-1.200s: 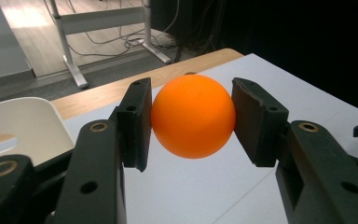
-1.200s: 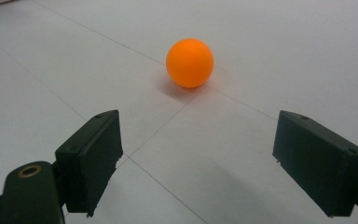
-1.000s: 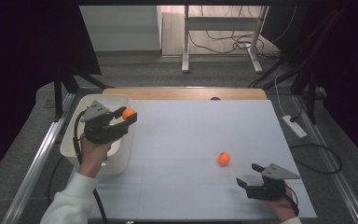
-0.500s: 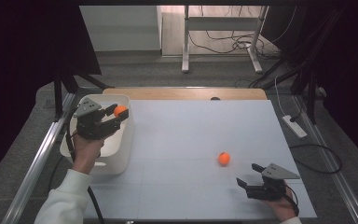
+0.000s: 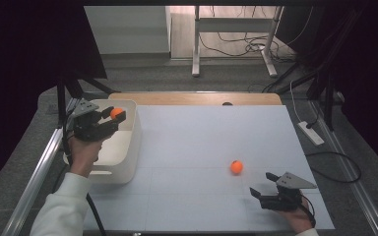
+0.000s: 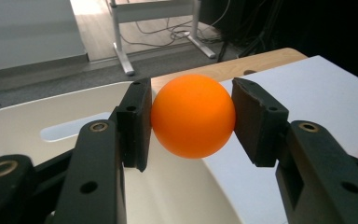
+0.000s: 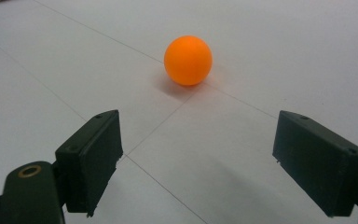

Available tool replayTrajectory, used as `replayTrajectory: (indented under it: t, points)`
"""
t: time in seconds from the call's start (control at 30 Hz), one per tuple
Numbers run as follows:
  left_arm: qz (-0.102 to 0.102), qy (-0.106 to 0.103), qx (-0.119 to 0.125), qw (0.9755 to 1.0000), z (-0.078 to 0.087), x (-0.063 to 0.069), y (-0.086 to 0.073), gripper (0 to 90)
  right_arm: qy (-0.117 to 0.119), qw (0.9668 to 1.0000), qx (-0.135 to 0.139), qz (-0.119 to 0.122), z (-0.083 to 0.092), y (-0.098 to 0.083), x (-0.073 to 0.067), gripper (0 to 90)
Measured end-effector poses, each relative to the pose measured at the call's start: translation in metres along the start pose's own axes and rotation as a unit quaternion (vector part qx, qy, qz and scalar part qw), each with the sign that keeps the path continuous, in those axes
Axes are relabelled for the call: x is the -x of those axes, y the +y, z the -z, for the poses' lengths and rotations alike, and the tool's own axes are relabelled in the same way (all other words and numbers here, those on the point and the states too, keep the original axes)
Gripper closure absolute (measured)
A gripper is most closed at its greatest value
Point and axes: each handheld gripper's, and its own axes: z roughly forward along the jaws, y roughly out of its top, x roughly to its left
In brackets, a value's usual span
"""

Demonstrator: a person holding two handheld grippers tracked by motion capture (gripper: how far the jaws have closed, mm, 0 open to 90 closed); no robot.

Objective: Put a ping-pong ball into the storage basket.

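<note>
left gripper (image 5: 114,114) pinching orange ball (image 5: 116,112) over white bin (image 5: 128,147) at 9 o'clock, ready to drop; right gripper (image 5: 262,185) spread, facing second ball (image 5: 236,166).

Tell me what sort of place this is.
Probably a lab or workshop recording station: a white-topped table ringed by dark curtains, loose cables on the floor, and a bare desk frame behind it.
</note>
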Motion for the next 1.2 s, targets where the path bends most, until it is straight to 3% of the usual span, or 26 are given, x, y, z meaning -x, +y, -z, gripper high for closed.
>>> replayTrajectory:
  t: [0.7,0.97,1.2]
  points:
    - [0.014,0.021,-0.037,0.999,-0.024,-0.02,0.005,50.2,-0.002,1.0,-0.002,-0.002,0.0,0.0,0.001,15.2]
    - [0.025,0.024,-0.076,0.9965,-0.041,-0.029,0.002,50.1,-0.004,1.0,-0.002,-0.003,0.0,-0.001,0.002,15.3]
    - [0.025,0.019,-0.088,0.9956,-0.045,-0.031,0.0,50.0,-0.005,1.0,-0.003,-0.002,0.0,-0.001,0.003,15.3]
